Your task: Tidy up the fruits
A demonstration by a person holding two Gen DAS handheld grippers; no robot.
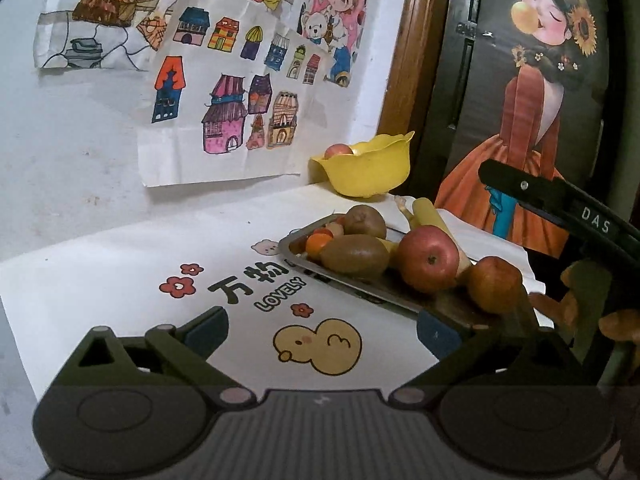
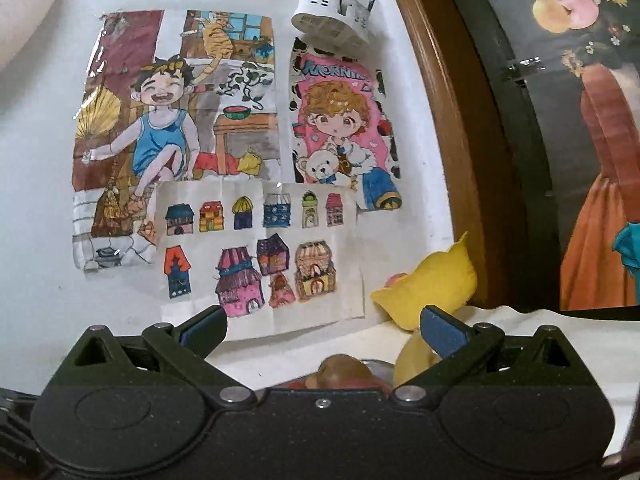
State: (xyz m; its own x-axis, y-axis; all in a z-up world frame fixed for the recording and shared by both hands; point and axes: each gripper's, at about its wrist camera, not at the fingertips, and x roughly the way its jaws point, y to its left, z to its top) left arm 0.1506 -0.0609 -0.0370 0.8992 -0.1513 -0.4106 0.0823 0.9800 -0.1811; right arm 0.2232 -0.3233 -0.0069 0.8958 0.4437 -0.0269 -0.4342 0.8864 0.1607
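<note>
A metal tray (image 1: 362,286) on the white printed cloth holds a red apple (image 1: 429,258), two kiwis (image 1: 354,255), a banana (image 1: 430,214), an orange-brown fruit (image 1: 494,284) and small orange fruits (image 1: 320,240). Behind it a yellow bowl (image 1: 366,168) holds another apple (image 1: 338,151). My left gripper (image 1: 322,330) is open above the cloth, left of the tray's near corner. My right gripper (image 2: 323,328) is open and lifted, facing the wall; the yellow bowl (image 2: 434,284), a kiwi (image 2: 340,370) and a banana (image 2: 414,362) show low between its fingers. The right gripper's black arm (image 1: 560,204) reaches in above the tray.
Children's drawings (image 2: 224,208) are taped to the white wall behind the table. A wooden frame (image 1: 412,60) and a dark panel with a painted figure (image 1: 536,120) stand at the right. A white holder with sticks (image 2: 332,12) hangs on the wall. The cloth's duck print (image 1: 320,346) lies near me.
</note>
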